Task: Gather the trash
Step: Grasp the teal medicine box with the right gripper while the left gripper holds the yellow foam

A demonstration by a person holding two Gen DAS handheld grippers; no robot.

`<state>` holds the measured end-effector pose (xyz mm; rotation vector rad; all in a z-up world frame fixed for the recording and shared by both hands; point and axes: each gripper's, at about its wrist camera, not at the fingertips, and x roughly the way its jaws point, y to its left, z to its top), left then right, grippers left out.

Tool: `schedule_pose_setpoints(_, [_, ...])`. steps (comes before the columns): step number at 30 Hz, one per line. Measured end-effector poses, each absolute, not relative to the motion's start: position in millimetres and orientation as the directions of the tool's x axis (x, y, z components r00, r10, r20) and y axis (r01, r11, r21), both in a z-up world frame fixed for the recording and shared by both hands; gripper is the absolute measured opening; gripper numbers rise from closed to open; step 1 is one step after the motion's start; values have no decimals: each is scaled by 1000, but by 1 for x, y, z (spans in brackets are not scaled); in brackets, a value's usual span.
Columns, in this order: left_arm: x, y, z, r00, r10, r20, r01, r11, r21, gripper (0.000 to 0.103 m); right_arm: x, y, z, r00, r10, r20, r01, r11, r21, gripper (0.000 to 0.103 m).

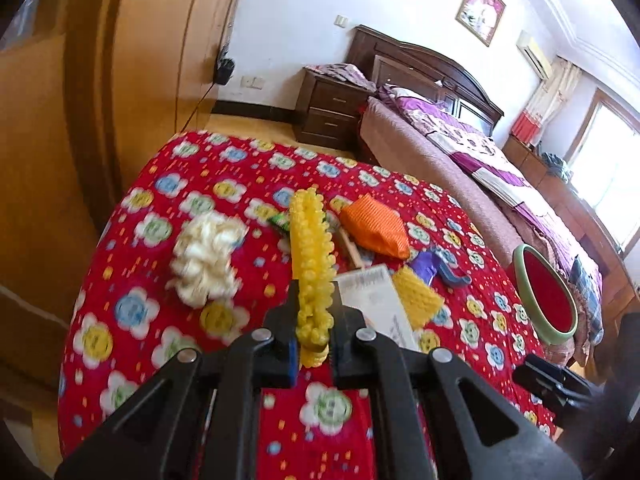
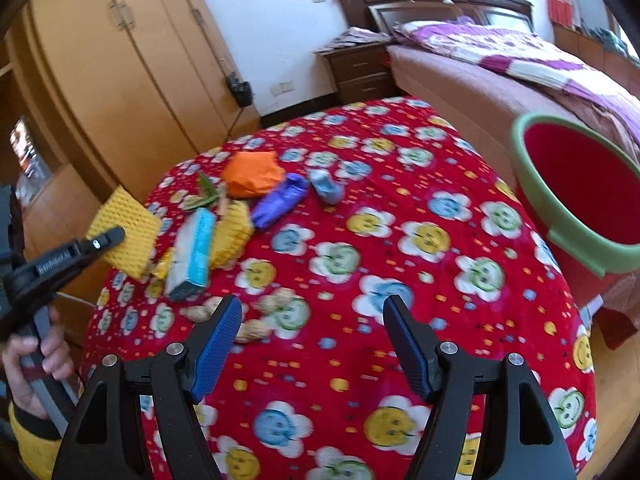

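My left gripper (image 1: 316,312) is shut on a yellow foam net (image 1: 311,256), which stands edge-on between the pads above the red flowered tablecloth (image 1: 168,184). The right wrist view shows that gripper (image 2: 110,240) at the left edge with the net (image 2: 124,224) lifted off the table. My right gripper (image 2: 313,305) hangs open over the cloth with nothing between its fingers; peanut shells (image 2: 256,326) lie just beyond its left finger. Trash lies in a cluster: a white tissue wad (image 1: 206,264), an orange bag (image 2: 252,178), a purple wrapper (image 2: 280,202), a teal and white box (image 2: 192,256) and a second yellow net (image 2: 236,236).
A red bin with a green rim (image 2: 534,196) stands off the table's right edge, beside the bed (image 2: 500,80). A wooden wardrobe (image 2: 120,60) fills the left. A person's hand (image 2: 24,368) holds the left gripper's handle. A nightstand (image 1: 332,108) stands behind the table.
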<state>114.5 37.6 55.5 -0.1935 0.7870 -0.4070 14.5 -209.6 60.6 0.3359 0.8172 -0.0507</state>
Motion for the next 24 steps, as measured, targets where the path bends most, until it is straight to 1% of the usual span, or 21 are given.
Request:
schedule_pose_setpoints(6, [102, 55, 43, 627, -396, -671, 235, 917, -323, 10, 34, -176, 66, 693, 128, -709, 88, 962, 259, 75])
schedule_pose_setpoints(12, [96, 64, 35, 629, -380, -678, 208, 923, -324, 10, 62, -145, 59, 673, 185, -716, 23, 962, 271, 75])
schedule_pose_setpoints(18, [94, 63, 34, 637, -369, -677, 209, 928, -310, 10, 90, -132, 41, 631, 271, -727, -2, 938, 348, 74])
schedule_pose_setpoints(19, [95, 62, 34, 636, -371, -677, 210, 927, -311, 10, 93, -131, 40, 628, 279, -727, -3, 934, 356, 73])
schedule_pose_setpoints(21, [96, 61, 32, 632, -375, -678, 211, 925, -315, 10, 98, -129, 36, 618, 295, -729, 0, 927, 375, 65])
schedule_pose_setpoints(22, [97, 61, 31, 630, -377, -679, 211, 925, -317, 10, 101, -129, 33, 610, 307, -731, 4, 921, 390, 64])
schedule_pose_setpoints(24, [97, 60, 29, 626, -379, -681, 211, 923, -320, 10, 105, -130, 28, 595, 329, -733, 7, 910, 415, 53])
